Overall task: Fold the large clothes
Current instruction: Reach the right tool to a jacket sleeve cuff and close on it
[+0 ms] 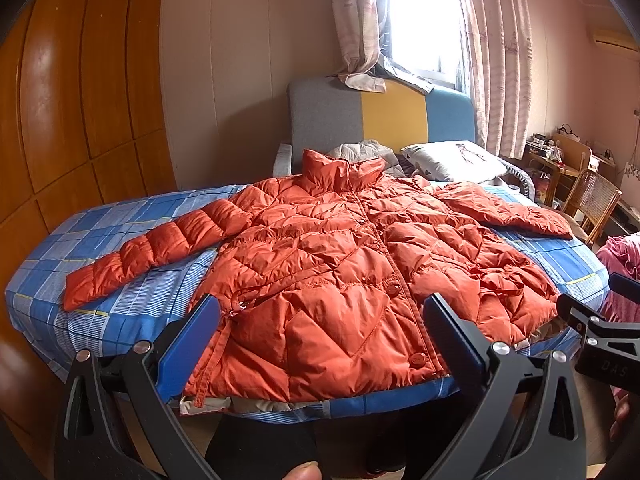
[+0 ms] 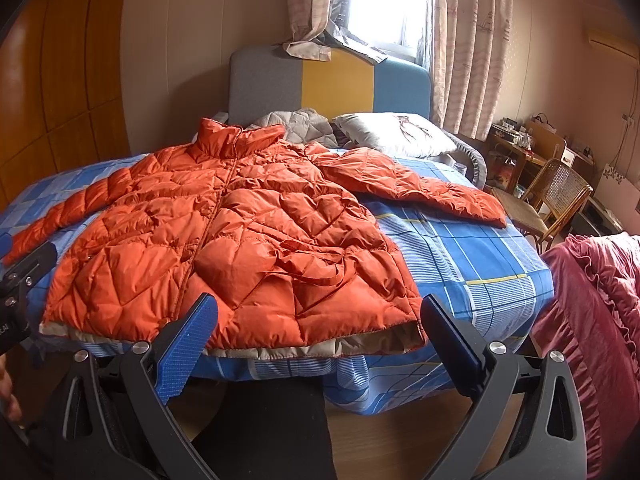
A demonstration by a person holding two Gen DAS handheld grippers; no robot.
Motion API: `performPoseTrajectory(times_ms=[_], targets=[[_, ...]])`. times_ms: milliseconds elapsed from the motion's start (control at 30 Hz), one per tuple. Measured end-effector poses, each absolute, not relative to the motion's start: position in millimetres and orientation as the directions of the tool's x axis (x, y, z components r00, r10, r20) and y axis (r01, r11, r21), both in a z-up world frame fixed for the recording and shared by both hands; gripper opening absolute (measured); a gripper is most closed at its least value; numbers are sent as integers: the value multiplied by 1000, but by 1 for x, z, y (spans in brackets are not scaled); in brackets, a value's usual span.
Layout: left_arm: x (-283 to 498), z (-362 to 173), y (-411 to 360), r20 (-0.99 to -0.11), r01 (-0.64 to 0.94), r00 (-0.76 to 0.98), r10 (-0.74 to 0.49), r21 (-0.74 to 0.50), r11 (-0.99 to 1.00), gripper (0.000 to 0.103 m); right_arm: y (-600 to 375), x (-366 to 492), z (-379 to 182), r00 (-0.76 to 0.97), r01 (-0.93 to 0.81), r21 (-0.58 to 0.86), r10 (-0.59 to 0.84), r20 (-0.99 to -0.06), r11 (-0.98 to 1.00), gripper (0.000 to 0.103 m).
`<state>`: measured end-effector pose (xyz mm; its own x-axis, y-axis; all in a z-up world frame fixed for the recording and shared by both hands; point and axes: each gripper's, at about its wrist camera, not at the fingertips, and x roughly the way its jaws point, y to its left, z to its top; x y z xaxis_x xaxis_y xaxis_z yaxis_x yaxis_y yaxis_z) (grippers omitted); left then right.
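One orange jacket (image 1: 328, 264) lies flat, front up, sleeves spread, on the blue checked bed (image 2: 480, 264); folding not yet begun. Two grippers, left gripper (image 1: 320, 320) and right gripper (image 2: 318, 316), hover at the hem, jaws wide, holding nothing; next likely a sleeve pinched and drawn inward. Headboard (image 2: 340, 84), pillow (image 2: 396, 136), curtains (image 2: 468, 40), chair (image 2: 556, 196) beyond.

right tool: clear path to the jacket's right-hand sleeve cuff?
Probably yes. The right tool is open and empty at the hem; the sleeve cuff lies flat on the bedsheet with nothing on or before it.
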<state>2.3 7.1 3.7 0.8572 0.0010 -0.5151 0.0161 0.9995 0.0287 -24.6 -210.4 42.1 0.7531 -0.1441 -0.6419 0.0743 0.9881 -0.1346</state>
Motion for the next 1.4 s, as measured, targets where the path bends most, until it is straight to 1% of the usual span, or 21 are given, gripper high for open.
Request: performPoseTrajectory(times_ms=[167, 267, 333, 467, 633, 700, 733, 800, 833, 867, 933, 1033, 1067, 1133, 1233, 1400], targets=[[4, 1, 8, -522, 13, 853, 3, 26, 1000, 101, -211, -24, 41, 751, 74, -132, -142, -645, 988, 100], [10, -8, 16, -551, 54, 832, -65, -36, 998, 101, -216, -19, 37, 735, 85, -128, -149, -661, 988, 100], [23, -16, 25, -575, 34, 816, -62, -60, 998, 101, -226, -11, 33, 715, 108, -102, -149, -683, 989, 100], [53, -29, 39, -607, -18, 794, -26, -66, 998, 101, -269, 13, 26, 666, 211, -12, -153, -730, 977, 100], [97, -53, 54, -663, -61, 748, 32, -21, 998, 101, -337, 58, 0, 591, 375, 6, -234, -772, 927, 100], [112, -62, 64, -680, -72, 732, 27, -38, 997, 101, -368, 78, -16, 547, 431, 21, -243, -801, 902, 100], [119, -66, 70, -688, -88, 725, 33, -44, 995, 101, -385, 89, -24, 527, 470, 33, -251, -812, 882, 98], [130, -73, 79, -698, -114, 714, 49, -47, 992, 101, -419, 109, -35, 505, 537, 67, -256, -824, 841, 84], [136, -76, 83, -705, -128, 707, 56, -50, 991, 101, -430, 114, -37, 500, 556, 79, -257, -827, 827, 72], [145, -80, 89, -713, -143, 698, 55, -63, 988, 101, -447, 125, -41, 487, 589, 88, -266, -832, 803, 67], [156, -84, 96, -719, -171, 691, 76, -60, 983, 101, -476, 147, -46, 483, 630, 122, -265, -835, 767, 62], [177, -90, 105, -734, -205, 673, 88, -70, 976, 101, -513, 174, -52, 472, 681, 154, -269, -839, 716, 61], [182, -90, 106, -737, -209, 670, 92, -68, 975, 101, -529, 184, -55, 473, 705, 183, -262, -841, 685, 56], [197, -91, 109, -747, -219, 656, 106, -53, 974, 101, -557, 200, -61, 463, 745, 221, -250, -850, 630, 56], [221, -92, 113, -765, -229, 638, 91, -76, 970, 101, -589, 217, -69, 460, 789, 266, -245, -854, 554, 54], [260, -94, 103, -781, -229, 615, 105, -49, 972, 101, -622, 241, -70, 475, 813, 302, -267, -838, 498, 54]])
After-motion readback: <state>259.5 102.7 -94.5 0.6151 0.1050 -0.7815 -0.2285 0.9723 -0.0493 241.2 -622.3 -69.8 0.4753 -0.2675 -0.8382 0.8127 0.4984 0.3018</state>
